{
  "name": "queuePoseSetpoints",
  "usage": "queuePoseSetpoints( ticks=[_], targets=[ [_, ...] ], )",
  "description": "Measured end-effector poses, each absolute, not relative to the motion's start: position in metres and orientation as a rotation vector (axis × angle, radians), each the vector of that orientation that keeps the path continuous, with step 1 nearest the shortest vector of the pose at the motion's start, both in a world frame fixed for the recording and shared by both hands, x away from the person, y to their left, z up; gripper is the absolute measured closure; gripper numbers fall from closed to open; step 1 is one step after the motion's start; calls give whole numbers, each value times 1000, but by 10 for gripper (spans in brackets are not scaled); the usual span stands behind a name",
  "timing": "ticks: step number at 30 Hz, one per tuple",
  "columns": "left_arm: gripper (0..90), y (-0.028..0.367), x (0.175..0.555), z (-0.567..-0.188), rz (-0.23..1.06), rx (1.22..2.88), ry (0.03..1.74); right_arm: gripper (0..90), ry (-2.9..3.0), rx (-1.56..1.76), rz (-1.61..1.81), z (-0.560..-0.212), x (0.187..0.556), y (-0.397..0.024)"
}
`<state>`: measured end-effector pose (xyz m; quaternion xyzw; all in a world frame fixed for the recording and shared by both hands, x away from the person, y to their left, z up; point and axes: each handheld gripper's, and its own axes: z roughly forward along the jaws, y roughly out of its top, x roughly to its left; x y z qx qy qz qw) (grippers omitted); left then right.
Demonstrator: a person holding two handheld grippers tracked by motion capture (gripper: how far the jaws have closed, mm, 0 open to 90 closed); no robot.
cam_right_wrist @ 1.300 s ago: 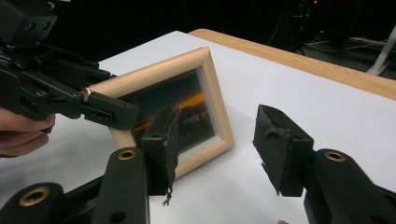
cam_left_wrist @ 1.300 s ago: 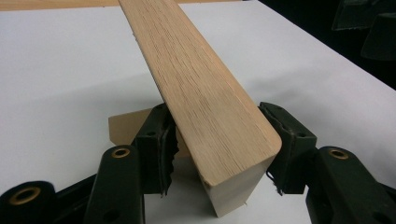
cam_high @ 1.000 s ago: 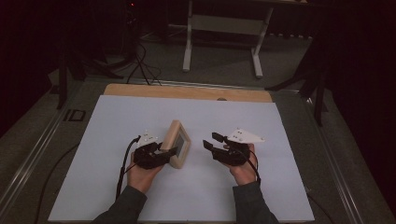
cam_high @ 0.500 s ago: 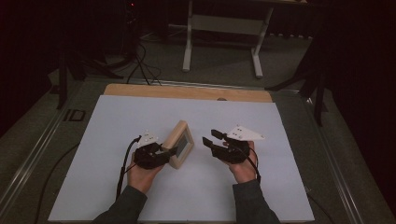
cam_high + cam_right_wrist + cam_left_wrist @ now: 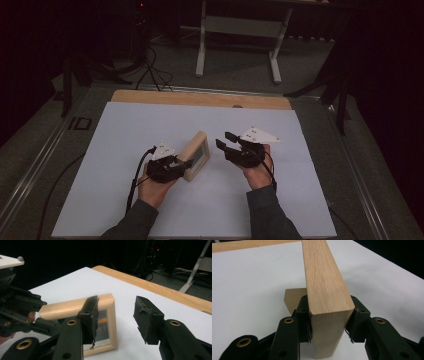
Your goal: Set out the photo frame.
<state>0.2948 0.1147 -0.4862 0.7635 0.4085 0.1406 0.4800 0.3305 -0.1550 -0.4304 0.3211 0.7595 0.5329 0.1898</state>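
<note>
Gripping the wooden picture frame [image 5: 196,161] with my left gripper [image 5: 176,166], I have its two black fingers [image 5: 303,322] pressed against both faces of the frame's thick side rail. Those jaws have just been closing, and in the left gripper view the pale wood sits squeezed between the pads, its long edge running straight away from my fingertips. A small wooden stand piece [image 5: 293,298] juts out from behind the frame, just past my left-hand pad.

From the high view the frame stands on its edge on the white bench [image 5: 125,130], tilted a little, right at the tip of my left gripper and between my two hands. Its glass side [image 5: 103,325] faces my right gripper [image 5: 226,144].

My right gripper hovers just beside the frame without touching it. Its jaws have also just been closing, yet they stand apart with nothing between them; in the right gripper view one finger [image 5: 90,320] overlaps the frame's near corner, while the other [image 5: 146,320] hangs over bare white surface. The frame lies just beyond those fingertips, slightly to the side of the left-hand one, with my left hand [image 5: 154,186] and its gripper farther off at the frame's opposite end.

Beyond both sets of fingers, the bench's wooden far edge [image 5: 200,98] runs across.
</note>
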Motion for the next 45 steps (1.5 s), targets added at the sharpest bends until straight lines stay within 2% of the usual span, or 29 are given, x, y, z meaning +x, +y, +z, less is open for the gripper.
queuePoseSetpoints(
  ticks=[5,8,13,17,35,45],
  targets=[
    [607,111,293,-486,365,1883,971,570,2125,920,1484,-432,336,-152],
    [607,109,292,-486,381,1896,955,622,2124,921,1477,-433,339,-150],
    [607,104,289,-485,411,1922,927,800,2146,893,1462,-433,343,-143],
    [607,102,287,-485,432,1940,910,894,2160,878,1436,-435,347,-136],
    [605,97,284,-485,458,1972,866,896,2213,894,1346,-446,370,-100],
    [605,98,284,-485,456,1974,862,897,2245,905,1313,-450,377,-93]
  ],
)
